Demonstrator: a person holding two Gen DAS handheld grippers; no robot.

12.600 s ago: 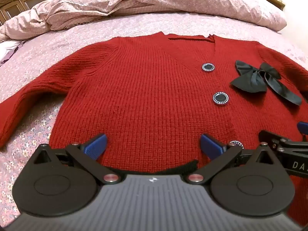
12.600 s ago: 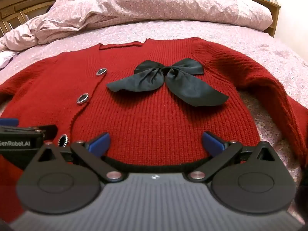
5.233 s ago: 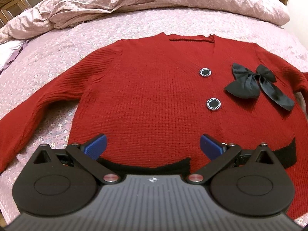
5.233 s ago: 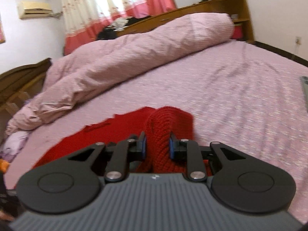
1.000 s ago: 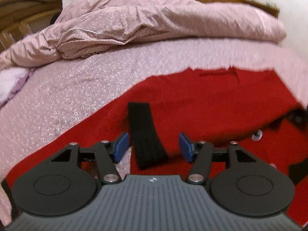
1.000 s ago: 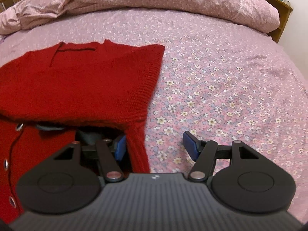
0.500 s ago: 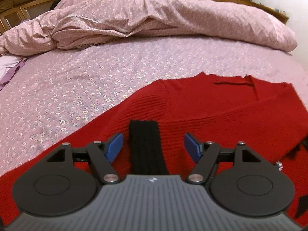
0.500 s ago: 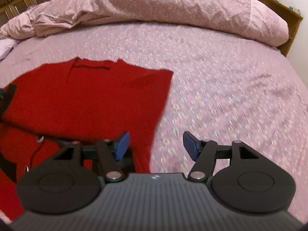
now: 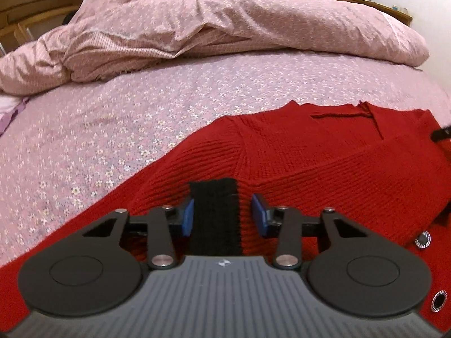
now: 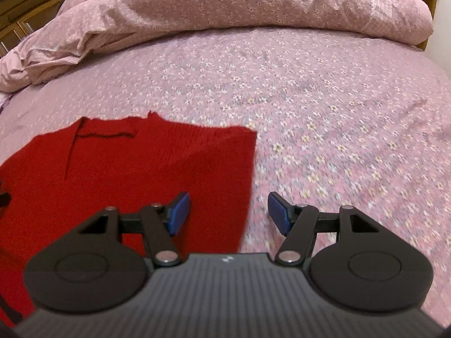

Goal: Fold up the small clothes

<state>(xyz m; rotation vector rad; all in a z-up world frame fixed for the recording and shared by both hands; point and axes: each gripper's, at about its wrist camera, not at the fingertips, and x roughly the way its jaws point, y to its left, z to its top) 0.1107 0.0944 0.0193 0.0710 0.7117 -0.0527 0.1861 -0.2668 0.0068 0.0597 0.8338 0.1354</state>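
A red knit cardigan (image 9: 310, 152) lies on the bed, its right sleeve (image 9: 366, 174) folded across the front. The left sleeve's black cuff (image 9: 214, 211) lies between the blue pads of my left gripper (image 9: 222, 217), whose jaws are closing. The left pad is at the cuff's edge, and a strip of red still shows before the right pad. In the right wrist view the cardigan (image 10: 141, 163) fills the lower left. My right gripper (image 10: 228, 211) stands open above its folded right edge, holding nothing.
A rumpled pink quilt (image 9: 225, 22) is heaped along the far side of the flowered sheet (image 10: 338, 112). Wooden bed frame (image 9: 31, 8) shows at the back left. Silver-rimmed buttons (image 9: 422, 238) lie at the right of the left wrist view.
My left gripper's jaws have narrowed around the black cuff after sliding in over it. The right gripper has pulled away from the cardigan's folded edge, which now sits lower in its view.
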